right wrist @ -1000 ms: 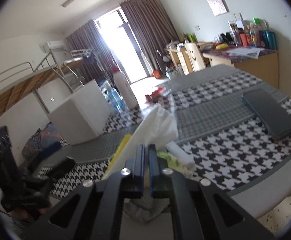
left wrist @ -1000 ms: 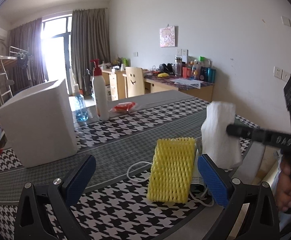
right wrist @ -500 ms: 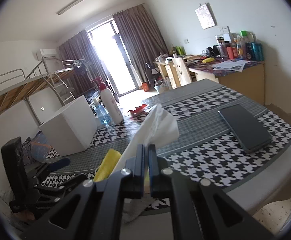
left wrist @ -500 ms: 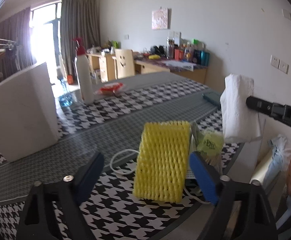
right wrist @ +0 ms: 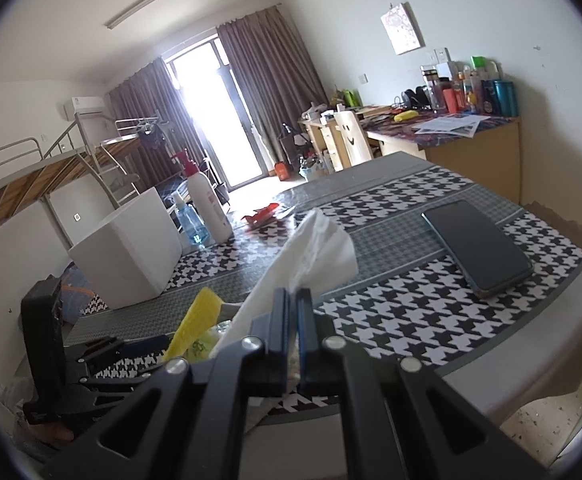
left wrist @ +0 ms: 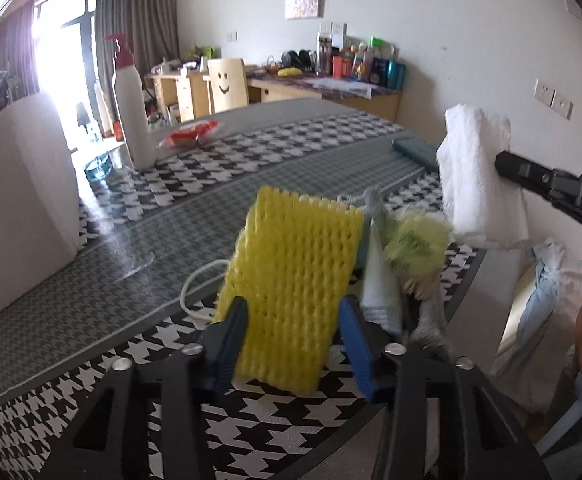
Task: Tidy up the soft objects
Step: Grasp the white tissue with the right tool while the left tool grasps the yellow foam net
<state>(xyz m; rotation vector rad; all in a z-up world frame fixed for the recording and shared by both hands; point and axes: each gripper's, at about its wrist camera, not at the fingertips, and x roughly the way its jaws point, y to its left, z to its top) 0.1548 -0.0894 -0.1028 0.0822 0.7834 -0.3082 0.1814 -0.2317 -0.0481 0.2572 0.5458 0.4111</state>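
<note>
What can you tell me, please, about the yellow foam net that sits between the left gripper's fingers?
The yellow foam net is a soft, flattened sleeve of open mesh, seemingly foam, roughly rectangular with a scalloped top edge. It stands propped up and leaning, its lower end on the houndstooth tablecloth, near the table's edge. The left gripper brackets its lower part with open blue pads; contact is unclear. Soft items crowd its right side.

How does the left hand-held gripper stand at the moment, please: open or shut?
Open. The left hand-held gripper has its blue pads either side of the yellow foam net, with gaps visible; contact cannot be told.
</note>
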